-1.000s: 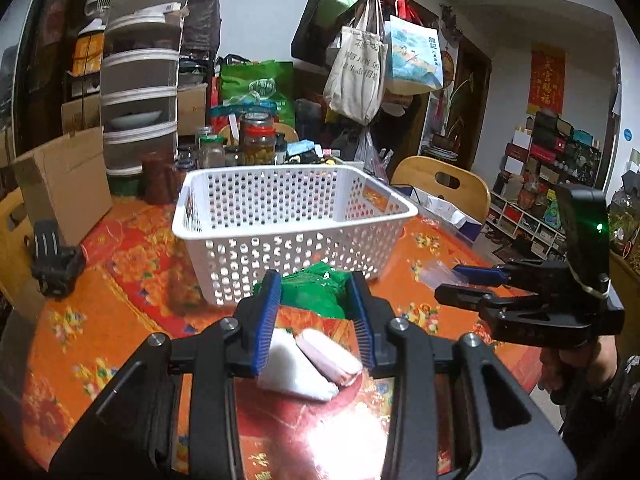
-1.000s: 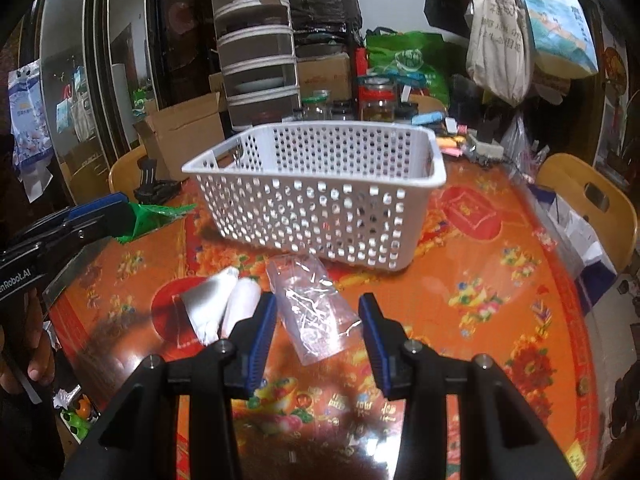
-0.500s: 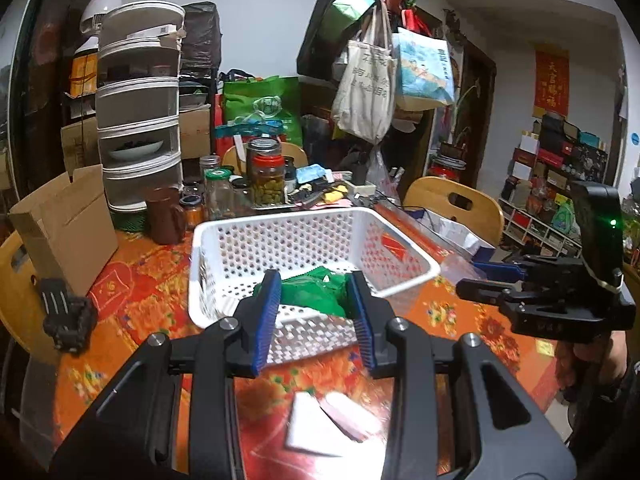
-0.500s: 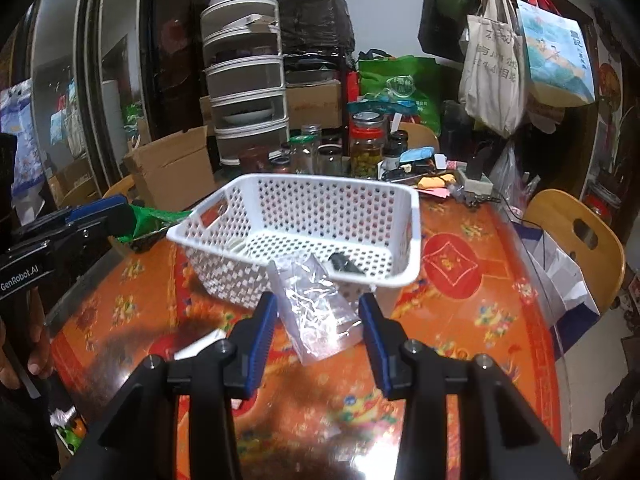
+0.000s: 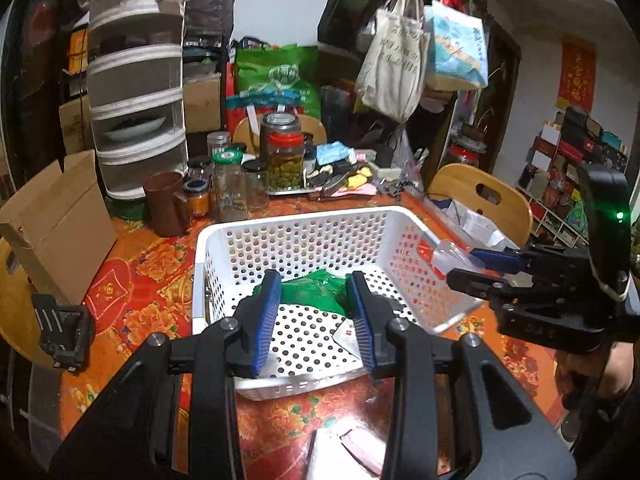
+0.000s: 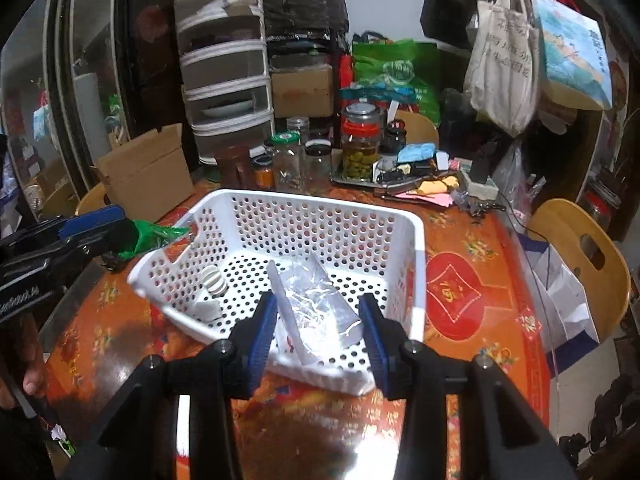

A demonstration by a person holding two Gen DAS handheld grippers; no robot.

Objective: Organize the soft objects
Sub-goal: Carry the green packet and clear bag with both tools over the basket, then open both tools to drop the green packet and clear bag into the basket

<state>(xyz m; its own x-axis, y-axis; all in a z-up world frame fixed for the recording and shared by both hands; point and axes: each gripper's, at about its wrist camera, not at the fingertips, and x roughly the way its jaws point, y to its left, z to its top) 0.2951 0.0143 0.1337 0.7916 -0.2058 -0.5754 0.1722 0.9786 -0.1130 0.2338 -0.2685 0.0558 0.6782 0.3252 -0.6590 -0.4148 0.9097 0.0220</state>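
A white perforated basket (image 5: 296, 224) (image 6: 416, 240) stands on the red floral table. My left gripper (image 5: 314, 312) is shut on a green soft packet (image 5: 316, 292) and holds it above the basket's near side; it also shows in the right wrist view (image 6: 154, 236). My right gripper (image 6: 318, 328) is shut on a clear plastic bag (image 6: 316, 312) over the basket's near corner; the bag's tip shows in the left wrist view (image 5: 450, 256). A white ribbed item (image 6: 214, 280) lies inside the basket. A white and a pink soft packet (image 5: 360, 448) lie on the table below my left gripper.
Glass jars (image 5: 282, 156), a brown cup (image 5: 164, 204) and a cardboard box (image 5: 60, 224) stand behind the basket. A tiered white organizer (image 6: 226, 80) is at the back. Wooden chairs (image 6: 584, 256) flank the table. A black clip (image 5: 64, 328) lies left.
Both grippers have risen and moved forward over the basket, each carrying its item. The white and pink packets stay on the table, now lower in view.
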